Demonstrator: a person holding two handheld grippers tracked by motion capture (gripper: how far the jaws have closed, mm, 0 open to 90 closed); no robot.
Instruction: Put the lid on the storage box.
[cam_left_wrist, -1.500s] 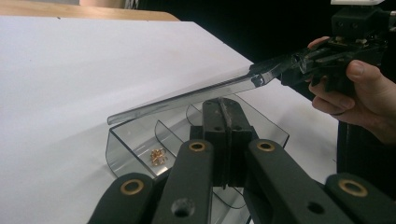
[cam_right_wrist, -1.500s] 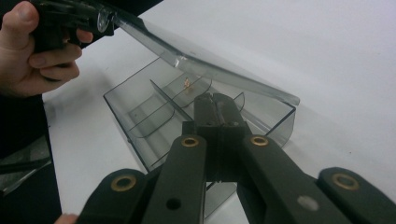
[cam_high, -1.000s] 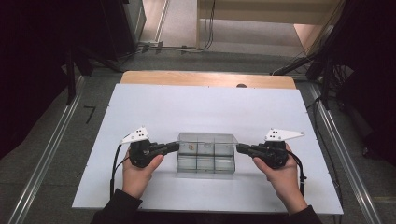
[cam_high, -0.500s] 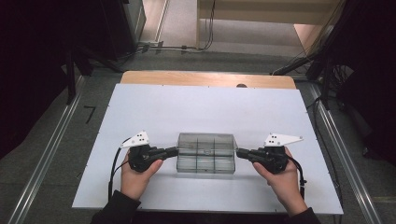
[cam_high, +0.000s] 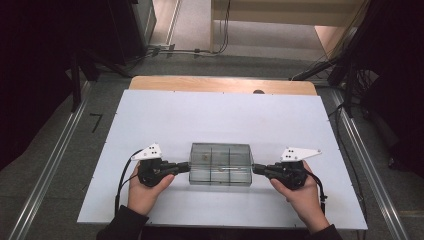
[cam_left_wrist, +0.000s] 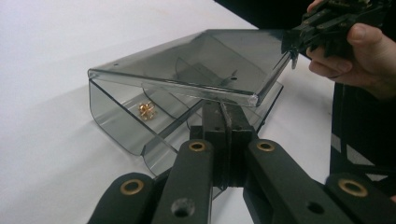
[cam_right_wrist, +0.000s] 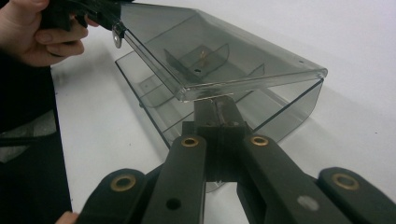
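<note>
The clear plastic box (cam_high: 220, 164) sits near the front of the white table (cam_high: 220, 120), with its lid (cam_left_wrist: 196, 65) partly lifted. The left gripper (cam_high: 184, 166) and the right gripper (cam_high: 258, 169) have their jaws closed together, one under each end of the lid. A small gold piece (cam_left_wrist: 146, 110) lies inside the box, and around it the white table is bare.

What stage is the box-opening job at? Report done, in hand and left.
Done: both tools have hold of the lid of the smoky clear compartment box, left tool shut on one end, right tool on the other.
In hand: the lid is tilted up off the base, a gap showing along one side.
Left: probably swinging it fully open. A small gold piece lies in one compartment.
</note>
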